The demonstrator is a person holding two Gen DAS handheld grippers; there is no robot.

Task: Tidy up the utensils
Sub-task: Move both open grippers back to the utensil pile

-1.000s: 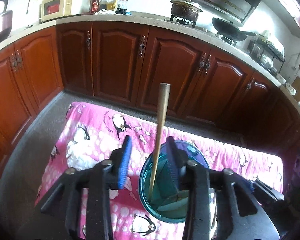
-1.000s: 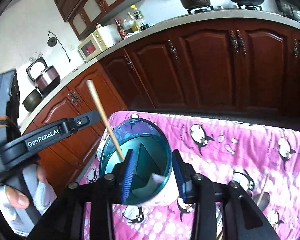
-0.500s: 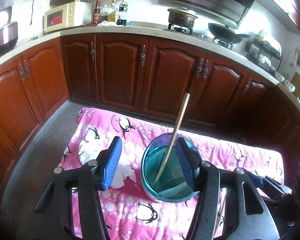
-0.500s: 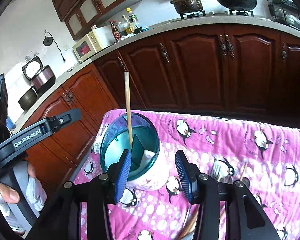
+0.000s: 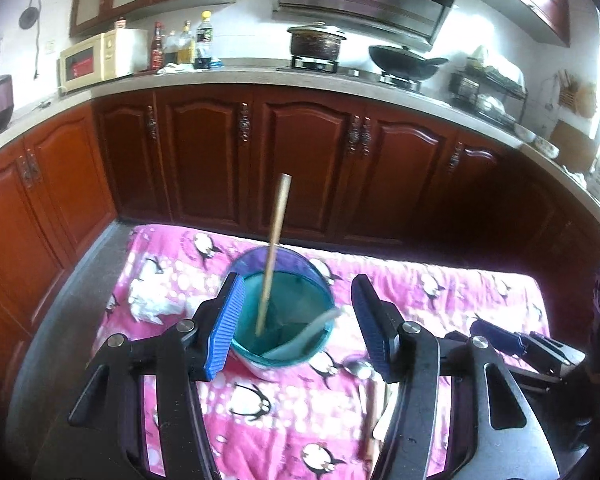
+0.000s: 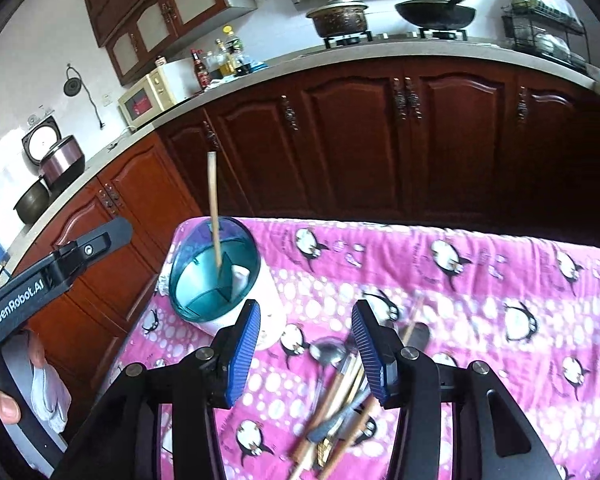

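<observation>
A desk [image 6: 500, 276] draped in a pink penguin-print cloth fills the lower half of both views, its far edge running just in front of a row of dark red cabinets [image 6: 380, 140]. The right and far part of the cloth lies bare — the widest open stretch on the surface.

Near the desk's left edge stands the utensil holder [image 6: 260, 320], a white cup with a teal divided interior. In the right wrist view its rim sits close to the cloth's left border. One wooden chopstick [image 6: 214, 208] stands in it, tilted, its upper end well above the rim.

The left gripper [image 5: 296, 324] hangs over the holder with jaws spread wide, one blue pad on each side of the rim, gripping nothing. A crumpled white tissue [image 5: 152, 300] lies on the cloth to the holder's left.

The right gripper [image 6: 306, 356] is also released and empty, poised above a loose pile of utensils [image 6: 340, 396] — wooden-handled pieces and a metal spoon [image 6: 328, 352] — lying on the cloth just right of the holder.
</observation>
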